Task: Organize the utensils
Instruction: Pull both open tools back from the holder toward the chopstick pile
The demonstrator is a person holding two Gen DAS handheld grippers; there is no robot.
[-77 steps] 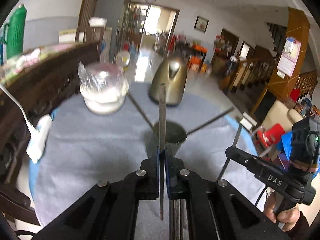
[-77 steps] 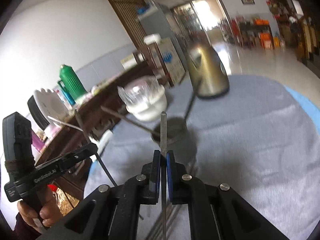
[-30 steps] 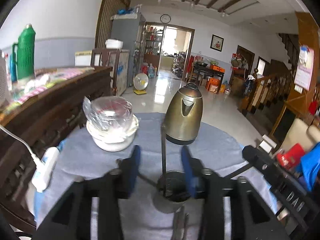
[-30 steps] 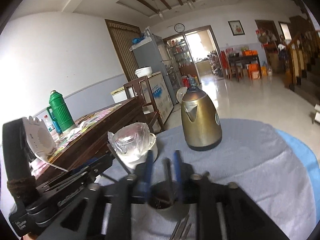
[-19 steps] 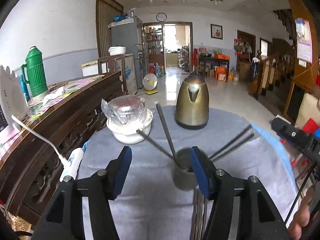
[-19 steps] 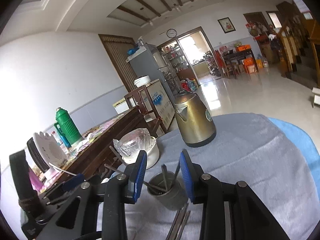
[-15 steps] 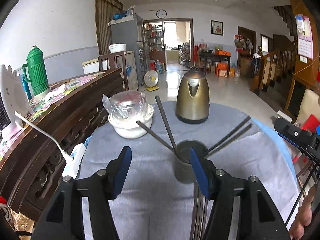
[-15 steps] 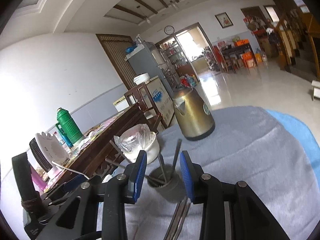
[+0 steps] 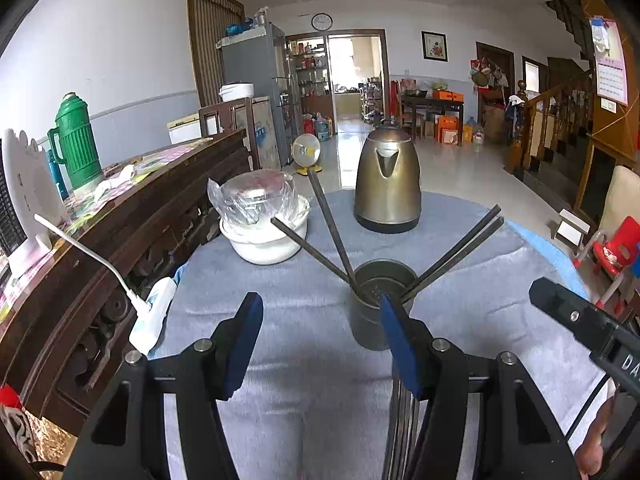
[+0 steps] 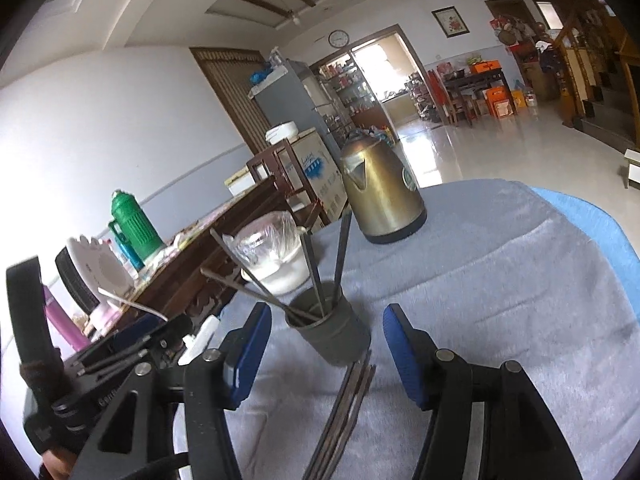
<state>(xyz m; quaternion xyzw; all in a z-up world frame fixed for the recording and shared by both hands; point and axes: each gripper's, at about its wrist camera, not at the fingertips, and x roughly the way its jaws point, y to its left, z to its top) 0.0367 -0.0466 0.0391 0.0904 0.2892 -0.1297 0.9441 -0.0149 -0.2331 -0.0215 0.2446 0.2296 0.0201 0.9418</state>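
Observation:
A dark metal cup point(image 9: 372, 312) stands on the grey cloth and holds several dark chopsticks point(image 9: 328, 220) that lean outward. It also shows in the right wrist view point(image 10: 332, 332). More chopsticks point(image 9: 402, 416) lie in a bundle on the cloth in front of the cup, also seen in the right wrist view point(image 10: 344, 412). My left gripper point(image 9: 320, 336) is open and empty, just short of the cup. My right gripper point(image 10: 326, 344) is open and empty, the cup between its blue pads point(image 10: 400, 348).
A brass kettle point(image 9: 387, 182) stands behind the cup. A white bowl with a plastic-wrapped glass point(image 9: 262, 216) sits to the left. A white power strip point(image 9: 154, 316) lies at the cloth's left edge beside a dark wooden sideboard point(image 9: 120, 216).
Both grippers were shut on a chopstick each above the cup. They have opened, the chopsticks now stand in the cup, and both grippers have drawn back.

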